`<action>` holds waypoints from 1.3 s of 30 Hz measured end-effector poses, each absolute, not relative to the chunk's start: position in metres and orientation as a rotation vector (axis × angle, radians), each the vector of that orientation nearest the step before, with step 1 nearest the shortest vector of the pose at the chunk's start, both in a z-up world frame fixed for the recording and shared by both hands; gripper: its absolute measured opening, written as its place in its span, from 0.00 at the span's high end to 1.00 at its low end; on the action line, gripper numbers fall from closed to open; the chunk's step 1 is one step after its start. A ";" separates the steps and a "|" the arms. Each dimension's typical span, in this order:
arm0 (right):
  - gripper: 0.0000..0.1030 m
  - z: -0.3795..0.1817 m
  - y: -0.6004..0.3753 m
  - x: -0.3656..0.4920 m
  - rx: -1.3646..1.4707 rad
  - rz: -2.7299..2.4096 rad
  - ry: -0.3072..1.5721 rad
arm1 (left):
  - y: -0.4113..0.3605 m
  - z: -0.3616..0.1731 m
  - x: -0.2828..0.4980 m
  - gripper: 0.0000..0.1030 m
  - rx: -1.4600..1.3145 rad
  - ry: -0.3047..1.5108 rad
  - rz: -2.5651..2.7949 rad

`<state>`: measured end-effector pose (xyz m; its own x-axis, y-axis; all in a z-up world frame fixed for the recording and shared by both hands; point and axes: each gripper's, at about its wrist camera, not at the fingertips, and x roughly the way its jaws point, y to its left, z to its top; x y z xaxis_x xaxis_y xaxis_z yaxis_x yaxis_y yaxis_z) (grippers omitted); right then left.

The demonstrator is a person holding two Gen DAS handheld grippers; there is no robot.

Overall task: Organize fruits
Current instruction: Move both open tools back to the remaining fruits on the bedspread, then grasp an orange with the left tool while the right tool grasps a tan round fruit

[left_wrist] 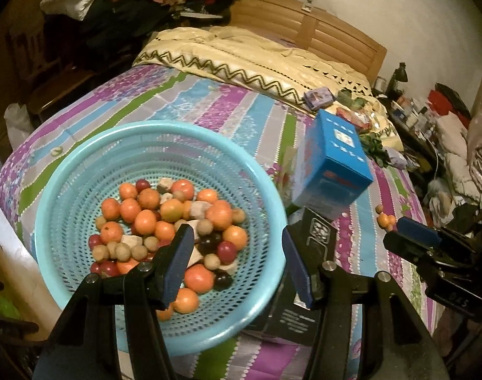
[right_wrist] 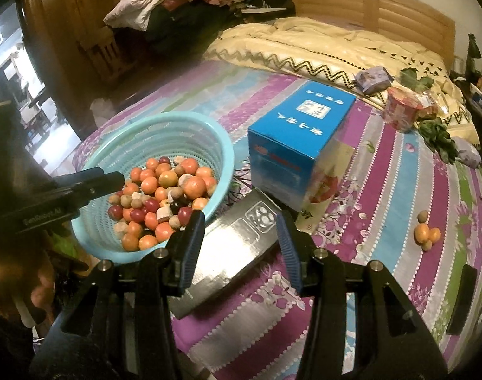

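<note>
A light blue perforated basket (left_wrist: pixel 66 190) (right_wrist: pixel 209 139) on the striped bed holds a heap of fruits (left_wrist: pixel 164 218) (right_wrist: pixel 164 196): orange, dark red, tan and black ones. My left gripper (left_wrist: pixel 237 262) hangs open over the basket's near right side, with nothing between its pads. My right gripper (right_wrist: pixel 241 247) hangs open above a black box (right_wrist: pixel 237 243) (left_wrist: pixel 304 285) beside the basket, also with nothing in it. A few loose fruits (left_wrist: pixel 385 218) (right_wrist: pixel 426 234), orange and tan, lie on the bedspread to the right. One blue-padded finger (left_wrist: pixel 418 234) of the right gripper shows close to them.
A blue carton (left_wrist: pixel 332 161) (right_wrist: pixel 298 145) stands behind the black box. Farther back lie a cream quilt (left_wrist: pixel 241 53) (right_wrist: pixel 320 44), a small purple box (right_wrist: pixel 374 79), a red cup (right_wrist: pixel 399 110) and green leaves (right_wrist: pixel 437 136). A wooden headboard and piled clothes stand beyond.
</note>
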<state>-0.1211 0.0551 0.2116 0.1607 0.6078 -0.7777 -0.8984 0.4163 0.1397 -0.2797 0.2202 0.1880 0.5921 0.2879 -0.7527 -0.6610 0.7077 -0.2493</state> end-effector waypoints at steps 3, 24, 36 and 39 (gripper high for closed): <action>0.53 0.210 0.045 -0.118 -0.372 1.120 0.882 | 0.210 0.192 -0.270 0.43 -0.529 0.753 0.568; 0.53 0.100 -0.187 -0.007 -0.135 0.724 1.032 | 0.031 0.117 -0.064 0.30 -0.357 0.930 0.111; 0.53 0.051 -0.232 0.046 -0.009 0.664 1.111 | 0.035 0.038 0.095 0.40 -0.608 0.941 0.070; 0.53 0.044 -0.236 0.049 0.009 0.673 1.123 | 0.035 0.020 0.126 0.40 -0.649 0.949 0.066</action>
<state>0.0493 -0.2356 0.0437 0.2586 0.5013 -0.8257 -0.4922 0.8039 0.3339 0.1261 0.0352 0.0195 0.5955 -0.2228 -0.7718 -0.3278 0.8098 -0.4867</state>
